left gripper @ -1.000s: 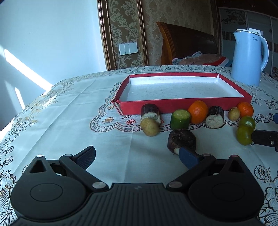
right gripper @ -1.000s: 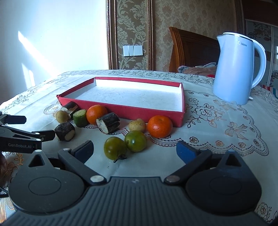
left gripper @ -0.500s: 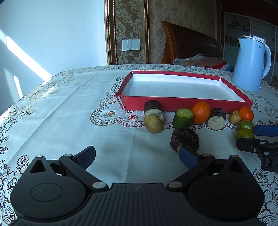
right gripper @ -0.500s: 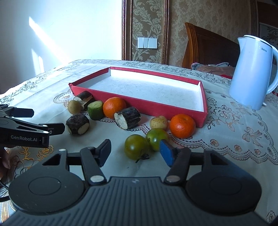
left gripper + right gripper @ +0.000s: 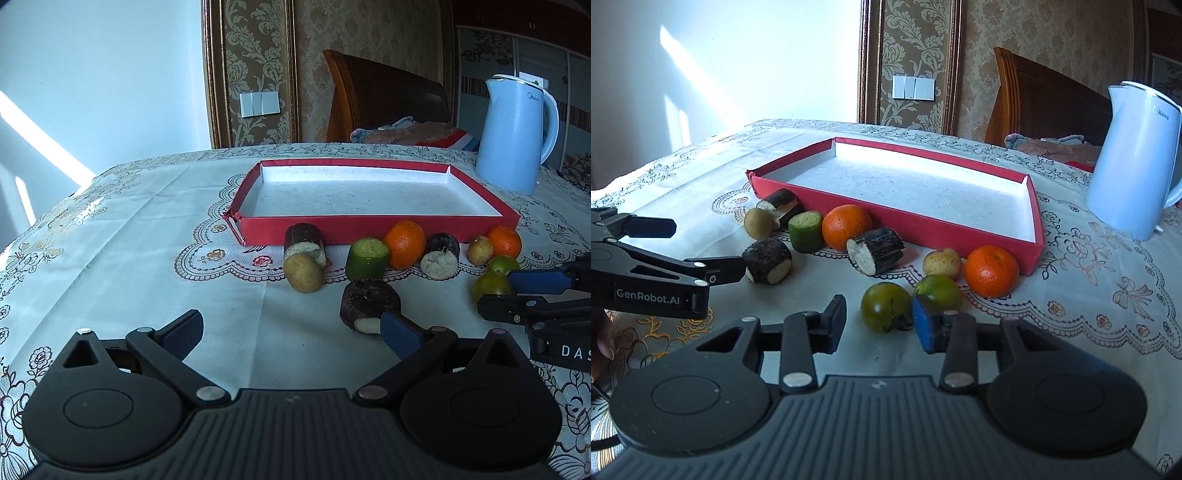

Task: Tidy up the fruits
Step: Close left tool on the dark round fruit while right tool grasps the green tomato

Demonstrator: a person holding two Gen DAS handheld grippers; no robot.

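A red tray (image 5: 369, 232) (image 5: 886, 212) with a white floor lies on the table, nothing in it. Fruits lie in a row before it: two oranges (image 5: 846, 226) (image 5: 991, 271), two green tomatoes (image 5: 885, 306) (image 5: 942, 291), a green cucumber piece (image 5: 806, 230), dark cane pieces (image 5: 768, 260) (image 5: 877, 250) and small brown fruits (image 5: 759, 222). My right gripper (image 5: 881, 325) is open, its jaws on either side of the near green tomato, apart from it. My left gripper (image 5: 291, 332) is open wide, its right finger by a dark cane piece (image 5: 369, 301).
A pale blue kettle (image 5: 517, 136) (image 5: 1137, 162) stands right of the tray. A wooden chair (image 5: 384, 99) with cloths on it is behind the table. A patterned tablecloth (image 5: 129, 251) covers the table.
My right gripper moved forward and left toward the green tomatoes, and its jaws narrowed around the near one. The left gripper shifted slightly and stayed open.
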